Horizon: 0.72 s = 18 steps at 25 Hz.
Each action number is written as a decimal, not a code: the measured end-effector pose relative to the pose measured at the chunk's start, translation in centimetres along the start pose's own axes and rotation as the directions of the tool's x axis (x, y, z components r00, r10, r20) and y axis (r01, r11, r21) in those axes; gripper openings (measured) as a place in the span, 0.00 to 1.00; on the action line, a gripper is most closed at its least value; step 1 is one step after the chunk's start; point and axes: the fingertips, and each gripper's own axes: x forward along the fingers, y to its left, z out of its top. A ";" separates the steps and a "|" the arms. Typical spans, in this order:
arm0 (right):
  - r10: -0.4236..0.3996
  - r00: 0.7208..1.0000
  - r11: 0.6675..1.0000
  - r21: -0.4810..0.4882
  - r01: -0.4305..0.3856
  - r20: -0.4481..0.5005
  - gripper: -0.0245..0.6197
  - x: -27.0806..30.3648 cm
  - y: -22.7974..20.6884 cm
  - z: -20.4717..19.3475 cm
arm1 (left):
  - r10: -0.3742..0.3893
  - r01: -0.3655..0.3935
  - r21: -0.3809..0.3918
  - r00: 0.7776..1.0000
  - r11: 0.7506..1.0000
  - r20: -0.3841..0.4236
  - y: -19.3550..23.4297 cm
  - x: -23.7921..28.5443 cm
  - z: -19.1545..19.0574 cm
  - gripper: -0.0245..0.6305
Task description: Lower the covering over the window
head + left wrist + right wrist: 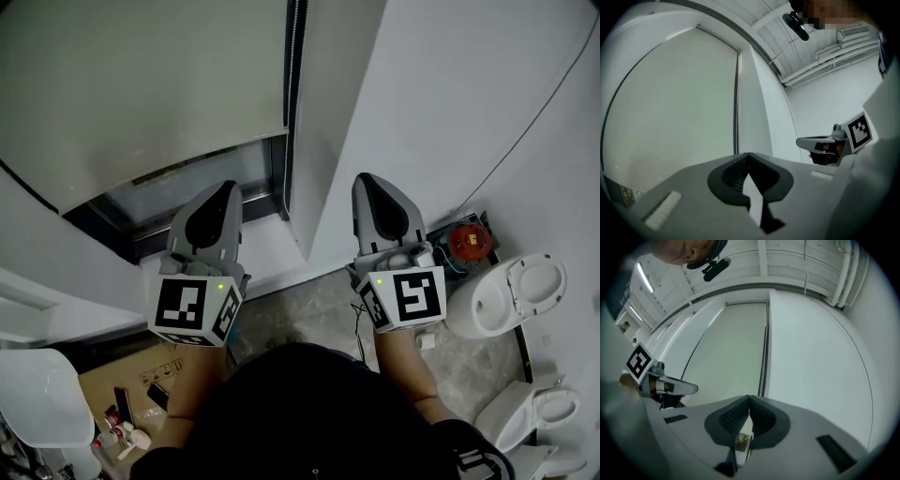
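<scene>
Left gripper (223,187) and right gripper (368,180), fingers clenched together, face the blind (141,84); toilet (489,314) lid raised.

The blind (141,84) is pale grey-green, the wall (450,94) white.

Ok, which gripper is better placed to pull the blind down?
Probably the left gripper: it points at the window under the blind, with the chain just above its closed jaws; the right gripper stands before the wall.

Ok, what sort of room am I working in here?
Likely a bathroom, or a room storing bathroom fittings: a white toilet and a second toilet stand at the right, and a roller blind hangs over the window.
</scene>
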 end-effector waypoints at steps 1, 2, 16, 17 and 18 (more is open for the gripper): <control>-0.005 1.000 1.000 -0.002 0.005 0.001 0.06 -0.2 -0.2 0.2 | 0.004 -0.004 0.001 1.000 1.000 0.009 -0.1 -0.2 0.4 0.05; -0.010 1.000 1.000 -0.007 0.010 -0.001 0.06 -0.4 -0.3 0.3 | 0.008 -0.009 0.001 1.000 1.000 0.014 -0.3 -0.4 0.7 0.05; -0.013 0.999 1.000 0.028 0.014 -0.036 0.06 -2.8 -1.5 -3.3 | 0.026 -0.026 0.024 1.000 0.999 -0.004 -3.6 -1.1 -1.3 0.05; -0.010 0.999 1.000 0.028 0.011 -0.034 0.06 -2.8 -1.5 -3.2 | 0.027 -0.027 0.023 1.000 0.999 -0.005 -3.7 -1.2 -1.3 0.05; -0.007 0.999 1.000 0.026 0.008 -0.035 0.06 -2.8 -1.4 -3.0 | 0.029 -0.029 0.021 1.000 0.999 -0.006 -3.7 -1.3 -1.3 0.05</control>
